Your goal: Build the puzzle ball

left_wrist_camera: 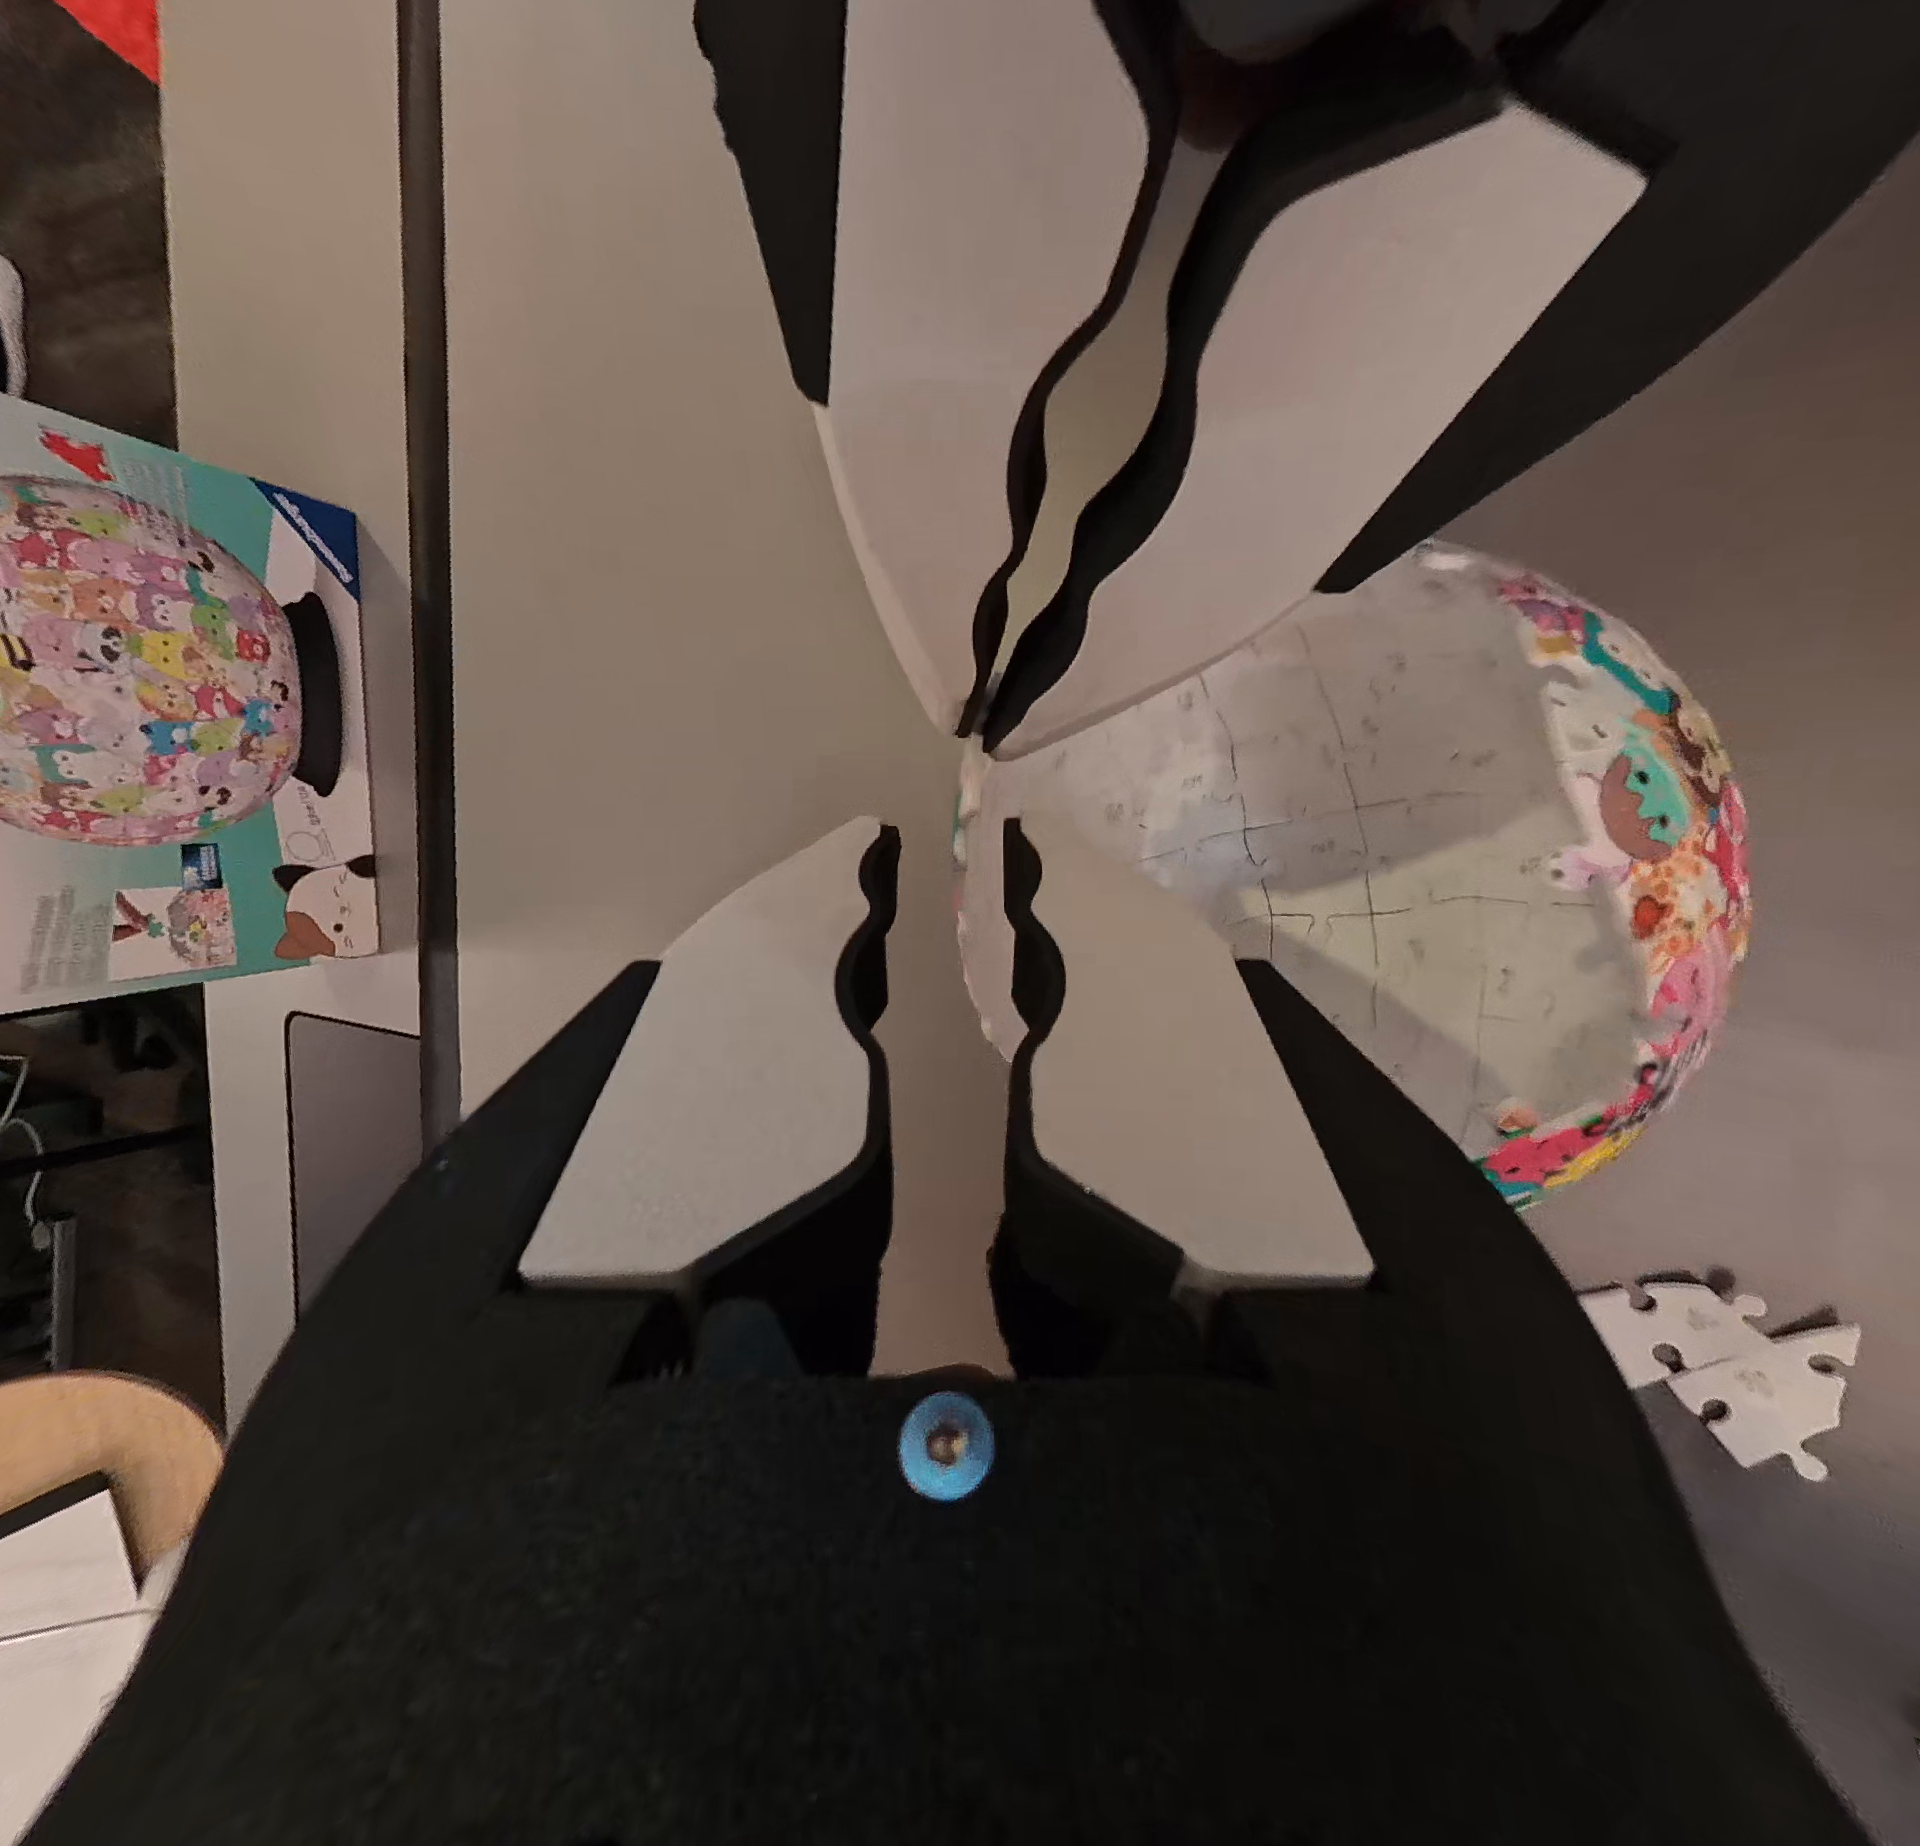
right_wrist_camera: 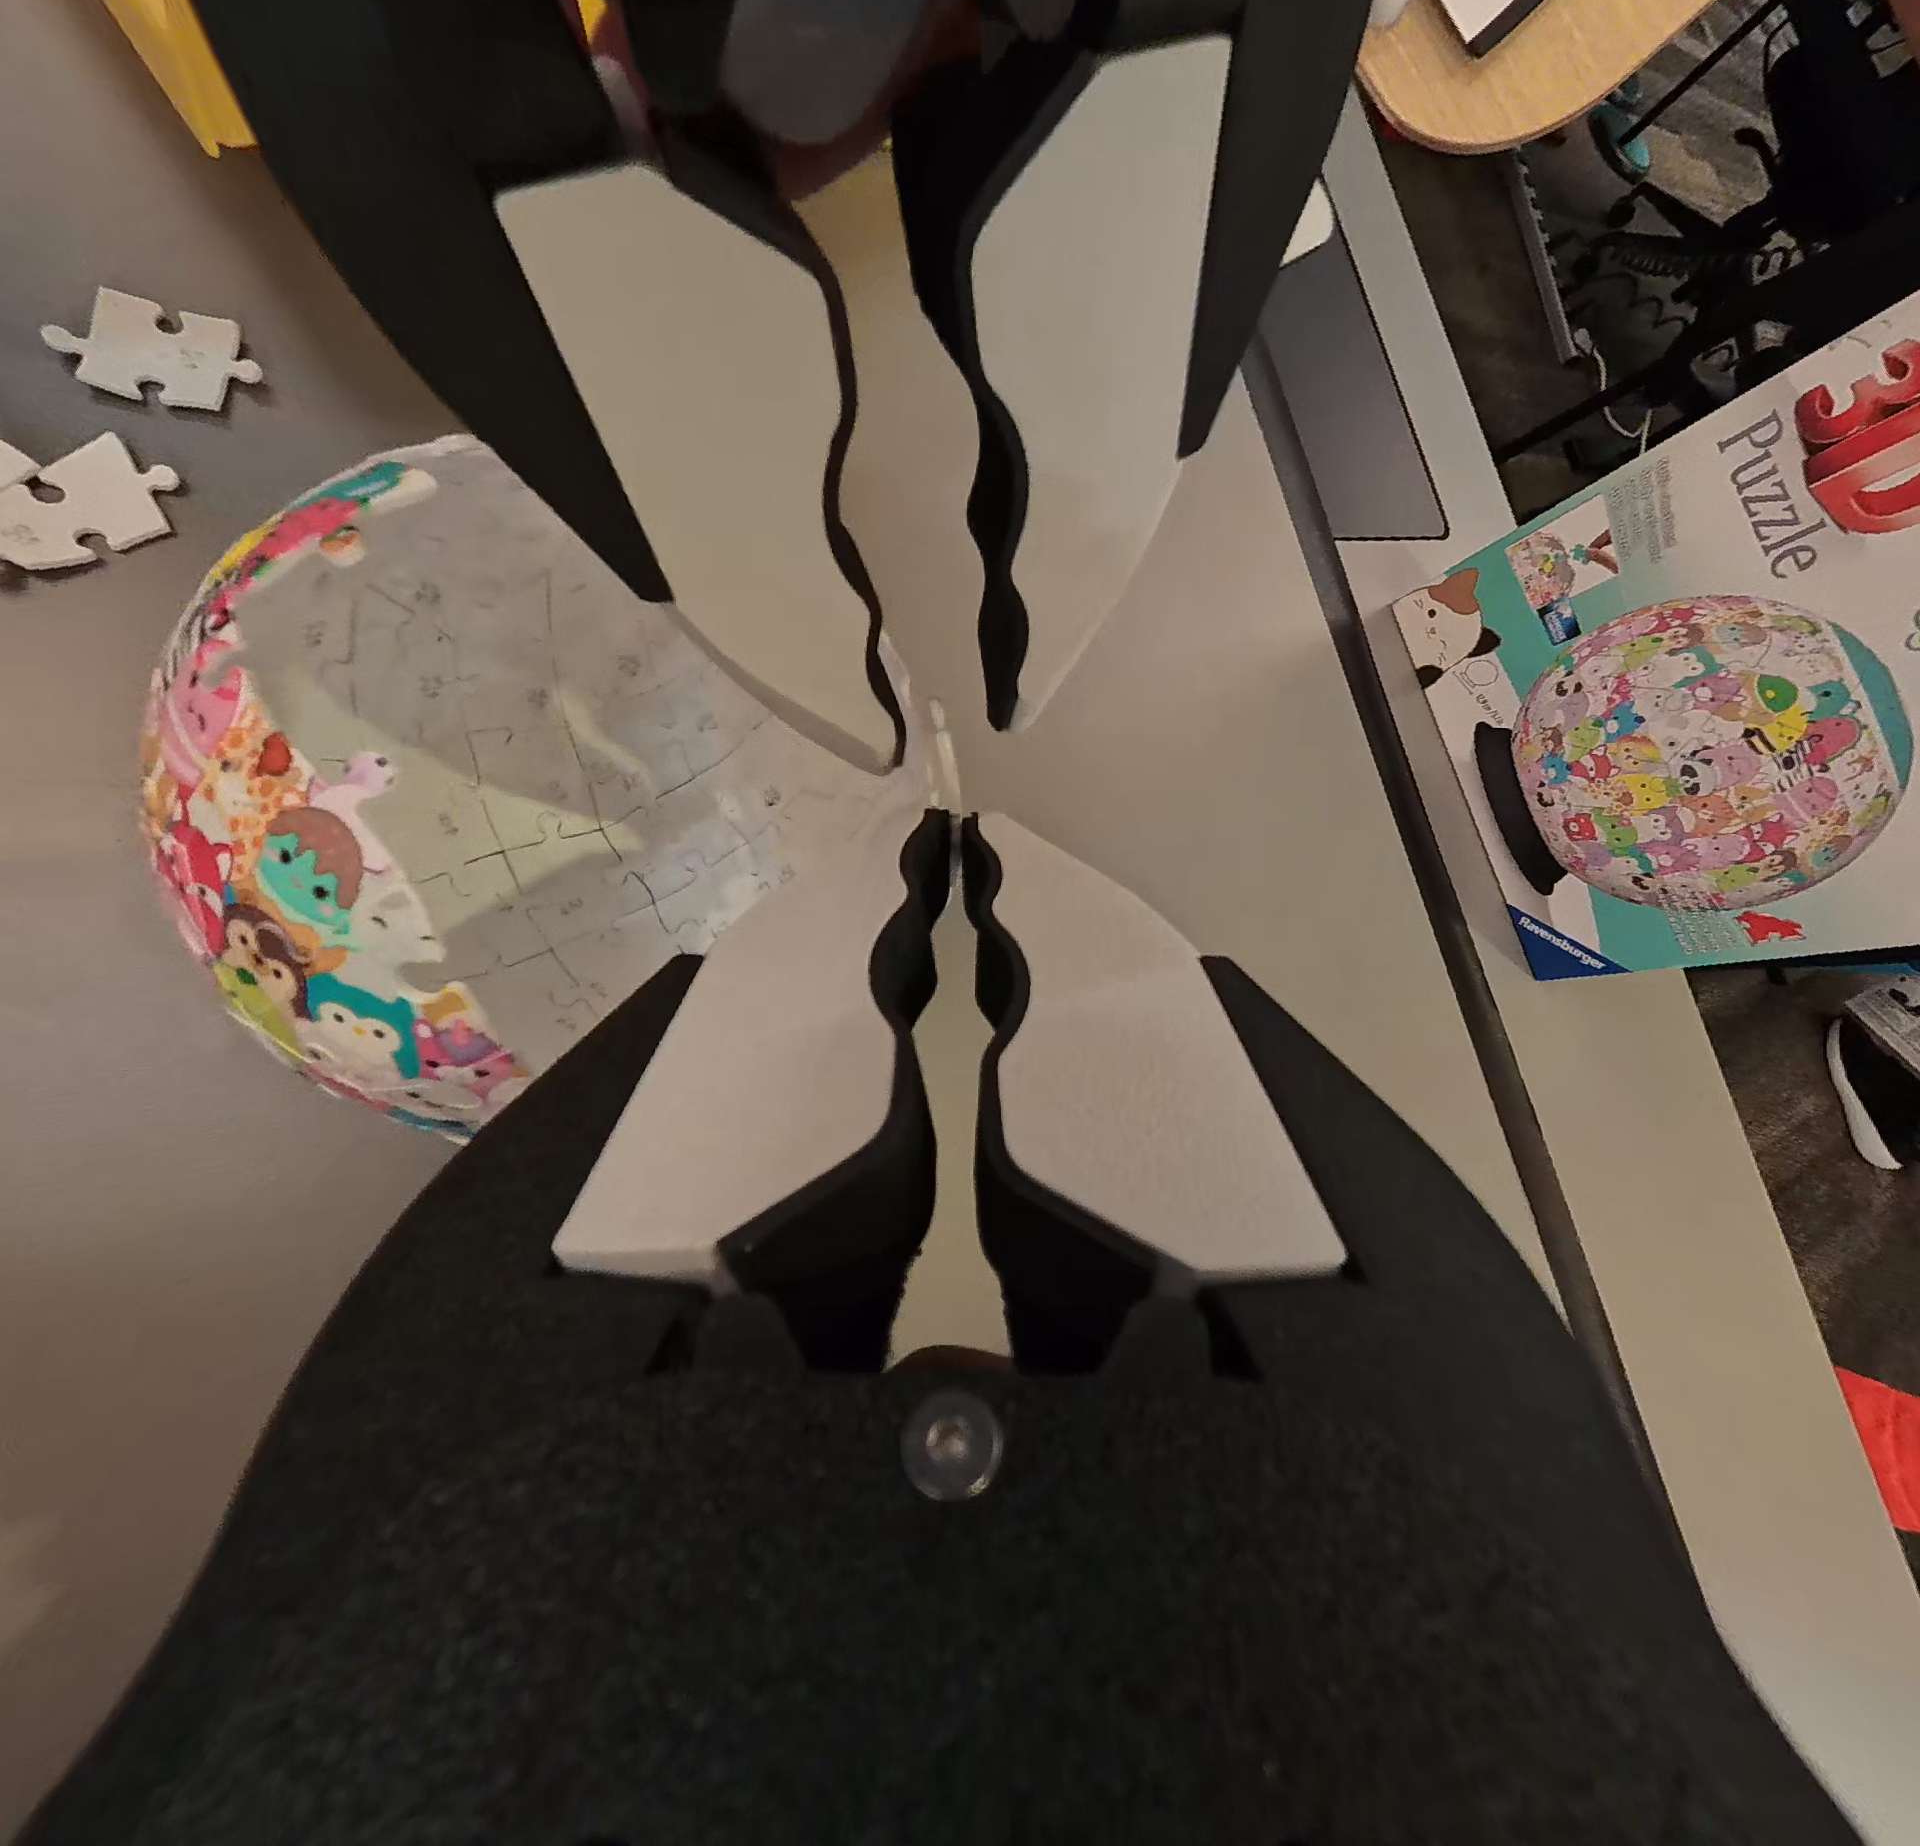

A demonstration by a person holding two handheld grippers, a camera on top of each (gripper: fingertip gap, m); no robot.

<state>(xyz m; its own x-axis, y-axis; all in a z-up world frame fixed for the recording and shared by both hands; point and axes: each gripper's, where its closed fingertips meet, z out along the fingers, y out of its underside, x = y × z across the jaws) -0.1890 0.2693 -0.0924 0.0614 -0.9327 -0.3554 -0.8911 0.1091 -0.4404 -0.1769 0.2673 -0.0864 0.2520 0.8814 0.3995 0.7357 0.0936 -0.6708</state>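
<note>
Half-built ball [left_wrist_camera: 1351, 861], rim between two tongs.
Left tongs [left_wrist_camera: 951, 835] spread; right tongs [right_wrist_camera: 956, 822] pinching the rim, probably steadying it for fitting. Loose pieces [left_wrist_camera: 1725, 1370] beyond ball.

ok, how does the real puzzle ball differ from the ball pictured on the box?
The puzzle ball is an open partial shell, its white inside and piece seams showing; the pictured ball on the box is a closed sphere. The pictured ball sits on a black stand; no stand shows with the puzzle ball. Both carry the same colourful cartoon print.
</note>
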